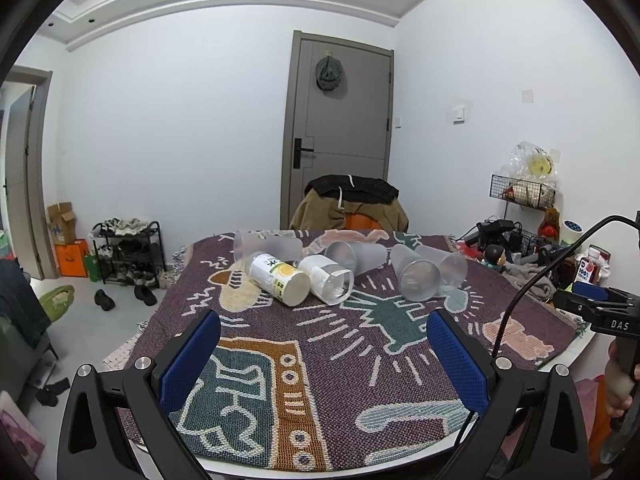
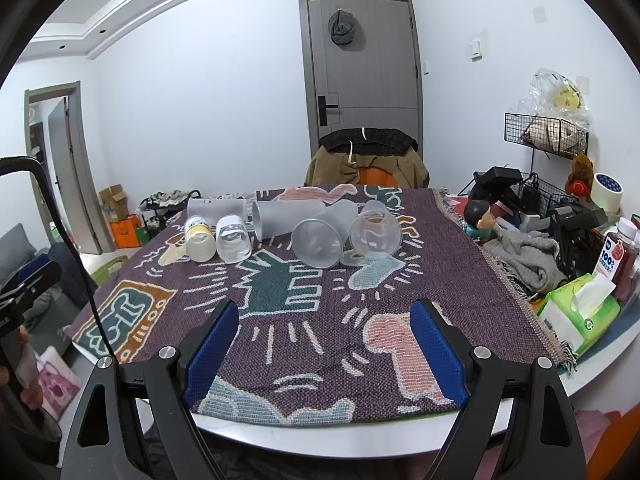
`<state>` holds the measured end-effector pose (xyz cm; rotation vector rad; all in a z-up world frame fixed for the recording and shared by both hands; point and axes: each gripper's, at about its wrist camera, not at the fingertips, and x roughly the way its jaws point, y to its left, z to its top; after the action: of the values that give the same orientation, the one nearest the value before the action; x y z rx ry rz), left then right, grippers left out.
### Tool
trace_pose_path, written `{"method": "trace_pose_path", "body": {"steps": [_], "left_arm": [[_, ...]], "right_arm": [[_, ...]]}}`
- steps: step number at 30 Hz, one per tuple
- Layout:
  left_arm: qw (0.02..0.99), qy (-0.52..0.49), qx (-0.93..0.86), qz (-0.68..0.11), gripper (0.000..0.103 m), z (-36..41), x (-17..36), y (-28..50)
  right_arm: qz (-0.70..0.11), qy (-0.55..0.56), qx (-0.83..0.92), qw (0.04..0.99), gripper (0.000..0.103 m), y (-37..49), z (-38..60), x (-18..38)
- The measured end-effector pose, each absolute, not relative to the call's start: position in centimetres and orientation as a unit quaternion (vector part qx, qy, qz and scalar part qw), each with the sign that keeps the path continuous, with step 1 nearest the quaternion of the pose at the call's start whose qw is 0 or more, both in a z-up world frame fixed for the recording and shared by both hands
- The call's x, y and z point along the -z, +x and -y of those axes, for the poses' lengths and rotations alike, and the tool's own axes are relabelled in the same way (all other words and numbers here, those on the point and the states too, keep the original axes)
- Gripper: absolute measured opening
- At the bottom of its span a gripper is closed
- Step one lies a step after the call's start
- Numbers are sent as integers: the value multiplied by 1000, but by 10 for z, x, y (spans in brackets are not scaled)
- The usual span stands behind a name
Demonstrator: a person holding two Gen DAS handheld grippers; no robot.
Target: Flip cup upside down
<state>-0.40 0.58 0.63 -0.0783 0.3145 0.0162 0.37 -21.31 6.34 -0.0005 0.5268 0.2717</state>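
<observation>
Left gripper (image 1: pixel 323 354) hovers level with jaws spread wide, holding nothing. Right gripper (image 2: pixel 324 346) hovers alongside, jaws equally wide apart, nothing between its fingers.

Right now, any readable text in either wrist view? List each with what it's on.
"DAS": on the black body of the right gripper, seen from the left wrist.
"100%": label of the red juice bottle.
Print on the yellow-label cup: too blurred to read.
Blue marks on the cardboard box: unreadable.

"DAS" on the right gripper (image 1: pixel 600 312); "100%" on the juice bottle (image 2: pixel 614 262)
</observation>
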Motion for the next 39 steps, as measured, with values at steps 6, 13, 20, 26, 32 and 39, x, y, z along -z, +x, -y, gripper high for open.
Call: {"method": "trace_pose_path", "body": {"steps": [6, 13, 20, 26, 32, 39], "left_arm": [[987, -38, -9, -157, 103, -5, -5, -2], [987, -38, -9, -156, 103, -5, -4, -2], [987, -36, -12, -155, 103, -5, -2, -2], [987, -37, -14, -156, 103, -6, -1, -2], [987, -38, -14, -158, 103, -9, 1, 1], [985, -32, -14, -171, 103, -12, 1, 15]], "right_arm": [[-261, -1, -135, 956, 87, 4, 211, -63], [-261, -2, -133, 956, 87, 5, 211, -63], [-263, -2, -134, 955, 87, 5, 210, -61], [-264, -3, -134, 955, 87, 4, 209, -61], [-265, -3, -133, 955, 87, 6, 211, -62], [-267, -7, -129, 955, 87, 22, 215, -75]]}}
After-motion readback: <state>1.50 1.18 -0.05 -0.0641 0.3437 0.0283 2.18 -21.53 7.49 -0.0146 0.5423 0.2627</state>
